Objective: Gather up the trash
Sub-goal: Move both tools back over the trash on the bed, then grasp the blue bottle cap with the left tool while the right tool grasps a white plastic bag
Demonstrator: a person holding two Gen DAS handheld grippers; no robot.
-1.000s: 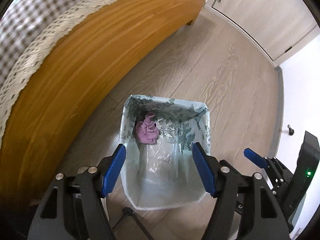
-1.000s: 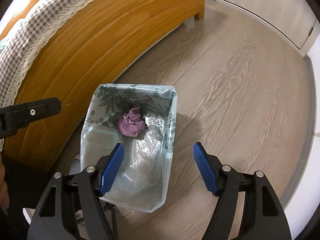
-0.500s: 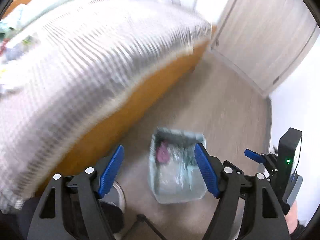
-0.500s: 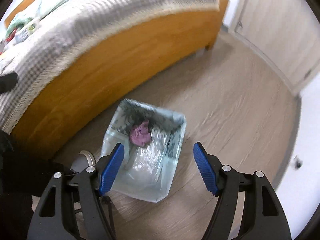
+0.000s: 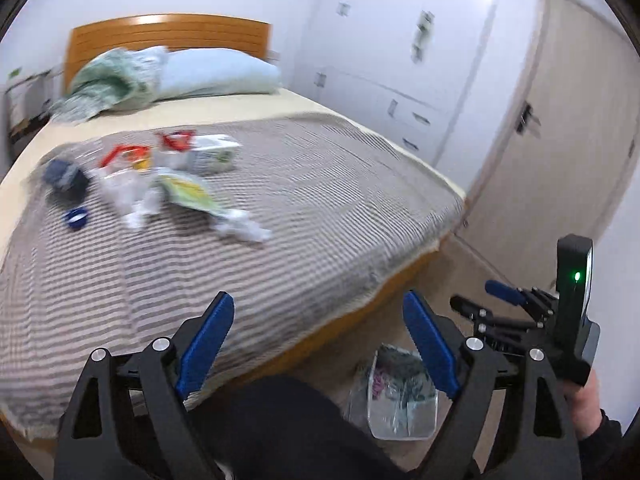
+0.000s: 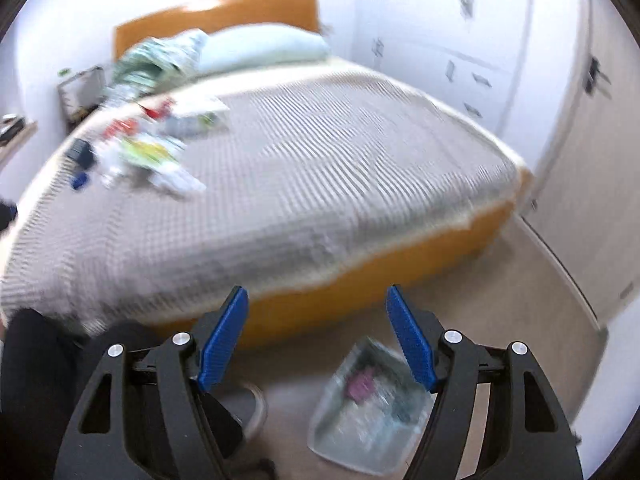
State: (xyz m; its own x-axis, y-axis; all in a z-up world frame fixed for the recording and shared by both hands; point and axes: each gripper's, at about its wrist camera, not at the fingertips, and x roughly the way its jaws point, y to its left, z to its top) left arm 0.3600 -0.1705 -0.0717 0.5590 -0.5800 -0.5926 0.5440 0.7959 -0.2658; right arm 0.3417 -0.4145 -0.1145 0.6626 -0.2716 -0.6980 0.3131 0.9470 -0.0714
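Both views motion-blurred; trash pile (image 5: 160, 176) on the checked bedspread (image 5: 312, 208) smears into red, white, yellow-green and blue shapes, individual items unreadable except a pale carton (image 5: 212, 154) with illegible print; same pile (image 6: 148, 148) worse in right wrist view. Trash bin (image 5: 400, 396) partly hidden behind the left gripper's right finger (image 5: 430, 346) and a dark-clothed leg (image 5: 288, 428); purple item (image 6: 360, 384) inside the bin is a blur. Round object (image 6: 250, 404) on the floor half hidden behind the right gripper's finger (image 6: 222, 340); unidentifiable. Gripper bodies cut off by the bottom edge.
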